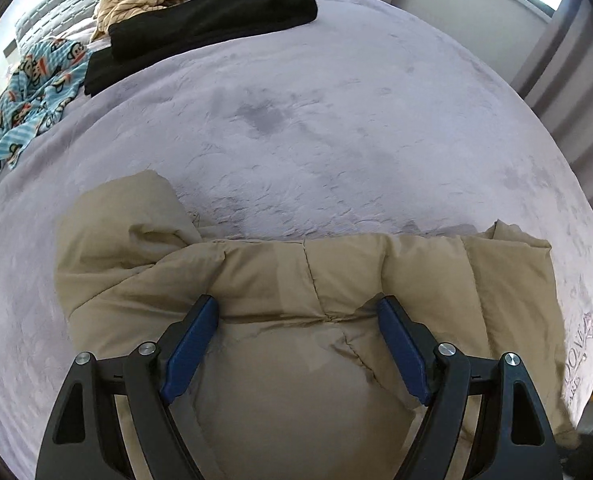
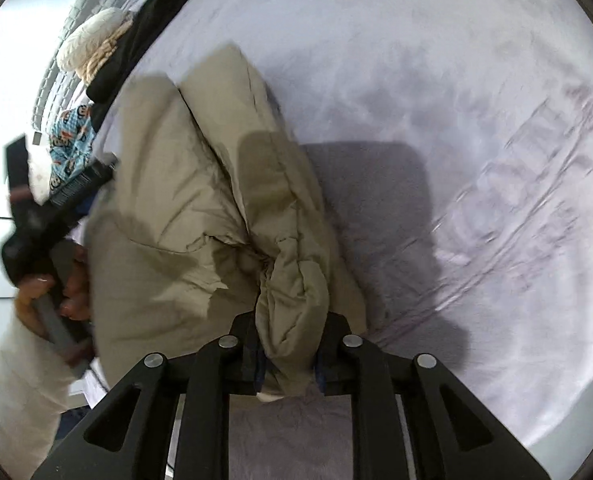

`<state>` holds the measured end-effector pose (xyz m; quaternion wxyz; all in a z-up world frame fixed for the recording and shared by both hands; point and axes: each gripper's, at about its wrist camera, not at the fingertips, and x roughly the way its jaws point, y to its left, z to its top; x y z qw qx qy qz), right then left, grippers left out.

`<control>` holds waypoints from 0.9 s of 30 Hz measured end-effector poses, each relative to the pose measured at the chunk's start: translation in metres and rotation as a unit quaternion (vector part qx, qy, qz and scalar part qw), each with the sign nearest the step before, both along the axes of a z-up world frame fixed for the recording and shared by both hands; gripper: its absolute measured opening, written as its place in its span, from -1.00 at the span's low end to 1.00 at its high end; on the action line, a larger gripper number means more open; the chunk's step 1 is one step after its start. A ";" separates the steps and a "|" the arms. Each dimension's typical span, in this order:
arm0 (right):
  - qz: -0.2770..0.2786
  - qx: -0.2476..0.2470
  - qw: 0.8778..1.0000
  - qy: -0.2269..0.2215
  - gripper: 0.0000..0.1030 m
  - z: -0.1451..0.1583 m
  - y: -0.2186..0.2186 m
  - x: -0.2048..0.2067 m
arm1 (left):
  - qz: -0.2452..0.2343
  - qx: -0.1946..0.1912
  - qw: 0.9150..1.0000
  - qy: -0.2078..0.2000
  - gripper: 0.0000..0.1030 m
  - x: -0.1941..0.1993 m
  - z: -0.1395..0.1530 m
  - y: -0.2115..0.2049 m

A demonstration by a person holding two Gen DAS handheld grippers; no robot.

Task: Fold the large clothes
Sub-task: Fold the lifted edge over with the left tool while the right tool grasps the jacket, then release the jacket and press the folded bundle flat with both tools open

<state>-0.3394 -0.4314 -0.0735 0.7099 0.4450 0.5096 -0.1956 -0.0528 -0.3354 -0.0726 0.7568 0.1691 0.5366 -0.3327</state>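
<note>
Right wrist view: the right gripper [image 2: 288, 354] pinches a bunched fold of the tan puffer jacket [image 2: 184, 208], the padded cloth squeezed between its pads and bulging out above them. The grip sits at the jacket's near edge, probably a cuff or hem corner, a sensible hold for carrying one side of the garment over the rest. The jacket lies on the pale lilac bedspread [image 2: 436, 100], rumpled and partly doubled; beyond it, toward the headboard, sit a black folded garment [image 2: 148, 28] and a cream knit [image 2: 92, 40], likely set there as finished pieces to keep the working patch free. To the jacket's left the person's left hand [image 2: 56, 288] grips the handle of the other tool. In the left wrist view the left gripper [image 1: 298, 316] hovers over the jacket [image 1: 296, 280] with its blue pads [image 1: 194, 344] spread wide on either side of a quilted seam, pinching nothing; whether the tips touch the cloth cannot be told. That stance reads as a hand waiting to pin or catch the opposite side while the right one pulls. A monkey-print blue cloth [image 1: 32, 96] lies well beyond the jacket, beside the black garment [image 1: 208, 20]. The fold looks early: the jacket is lumpy, edges unaligned.
</note>
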 end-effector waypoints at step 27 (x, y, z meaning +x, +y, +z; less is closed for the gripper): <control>0.118 -0.046 0.992 0.012 -0.90 -0.042 -0.043 0.129 | 0.056 -0.006 0.998 -0.014 0.63 -0.005 0.039 0.056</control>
